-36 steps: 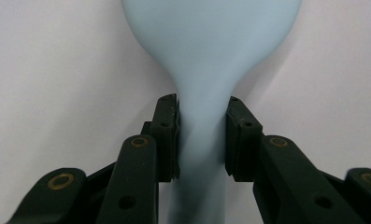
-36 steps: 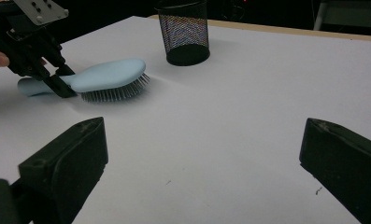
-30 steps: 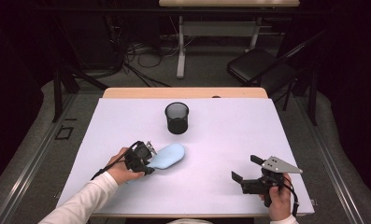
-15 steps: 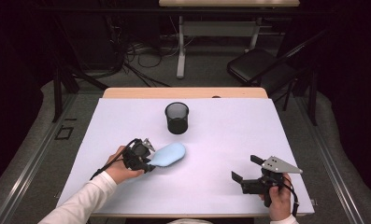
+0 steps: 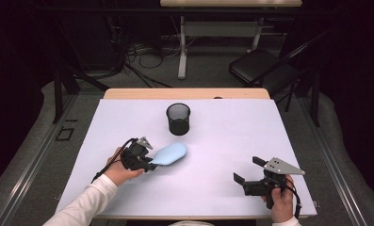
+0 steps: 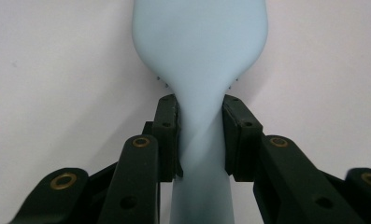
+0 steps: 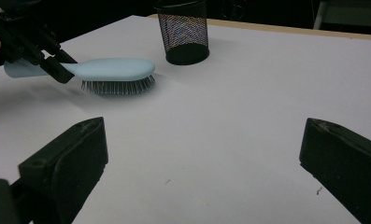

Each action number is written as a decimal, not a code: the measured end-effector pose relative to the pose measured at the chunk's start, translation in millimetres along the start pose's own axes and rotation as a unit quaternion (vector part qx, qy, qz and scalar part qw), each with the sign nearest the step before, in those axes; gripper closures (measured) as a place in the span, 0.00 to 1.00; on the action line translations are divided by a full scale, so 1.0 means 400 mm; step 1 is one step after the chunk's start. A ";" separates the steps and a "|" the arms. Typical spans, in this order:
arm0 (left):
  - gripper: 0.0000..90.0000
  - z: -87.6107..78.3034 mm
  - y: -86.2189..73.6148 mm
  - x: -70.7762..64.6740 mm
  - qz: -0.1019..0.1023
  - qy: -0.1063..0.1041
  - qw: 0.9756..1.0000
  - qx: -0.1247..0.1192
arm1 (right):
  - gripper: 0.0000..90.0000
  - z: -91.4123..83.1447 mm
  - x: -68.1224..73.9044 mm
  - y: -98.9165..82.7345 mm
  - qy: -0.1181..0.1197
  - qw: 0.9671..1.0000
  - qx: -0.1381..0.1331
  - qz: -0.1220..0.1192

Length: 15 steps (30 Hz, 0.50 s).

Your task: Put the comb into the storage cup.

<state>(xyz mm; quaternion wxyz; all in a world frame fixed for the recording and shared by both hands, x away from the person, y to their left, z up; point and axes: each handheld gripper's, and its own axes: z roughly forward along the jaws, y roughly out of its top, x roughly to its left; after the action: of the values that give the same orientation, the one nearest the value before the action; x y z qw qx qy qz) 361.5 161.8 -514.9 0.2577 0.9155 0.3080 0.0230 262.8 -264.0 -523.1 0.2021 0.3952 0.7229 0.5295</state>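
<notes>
Your left gripper [image 5: 149, 165] is clamped on the narrow handle of the pale blue hairbrush [image 5: 169, 153], pads pressing it from both sides; the brush sits toward the worktop's left edge, nearer the near edge than the far one, bristles down, its head pointing toward the middle; from the right gripper view the bristles [image 7: 117, 86] look to be at or just above the surface, and you cannot tell which. Your right gripper [image 5: 246, 171] waits near the near right corner, jaws standing wide apart with nothing between them, low over the sheet. The worktop [image 5: 231, 141] is covered in a plain white, matt surface; a bare wooden strip [image 5: 187, 93] runs along the far edge. A black mesh pen cup [image 5: 178, 118] stands upright near the middle of the far edge, well apart from the brush. Beyond the worktop the room is dark: grey floor, a tangle of cables [image 5: 142, 56], a white table leg [image 5: 182, 47] and a black folding chair [image 5: 264, 66] off the far right corner.
</notes>
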 end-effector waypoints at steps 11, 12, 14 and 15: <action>0.78 -0.012 -0.018 0.004 -0.017 -0.007 0.999 -0.032 | 0.01 0.000 0.000 0.000 0.000 1.000 0.001 0.001; 0.78 -0.014 -0.019 0.004 -0.018 -0.008 0.999 -0.035 | 0.01 0.001 0.000 0.000 0.000 1.000 0.001 0.002; 0.78 -0.021 -0.020 0.002 -0.018 -0.007 0.999 -0.044 | 0.01 0.001 0.000 0.000 0.000 1.000 0.001 0.001; 0.78 -0.025 -0.020 0.001 -0.019 -0.008 0.999 -0.050 | 0.01 0.001 0.000 0.000 0.000 1.000 0.001 0.002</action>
<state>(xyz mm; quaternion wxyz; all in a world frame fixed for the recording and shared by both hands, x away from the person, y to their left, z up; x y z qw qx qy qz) 355.5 172.0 -510.4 0.3060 0.8956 0.3218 0.0267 262.9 -263.8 -523.2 0.2003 0.3968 0.7225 0.5295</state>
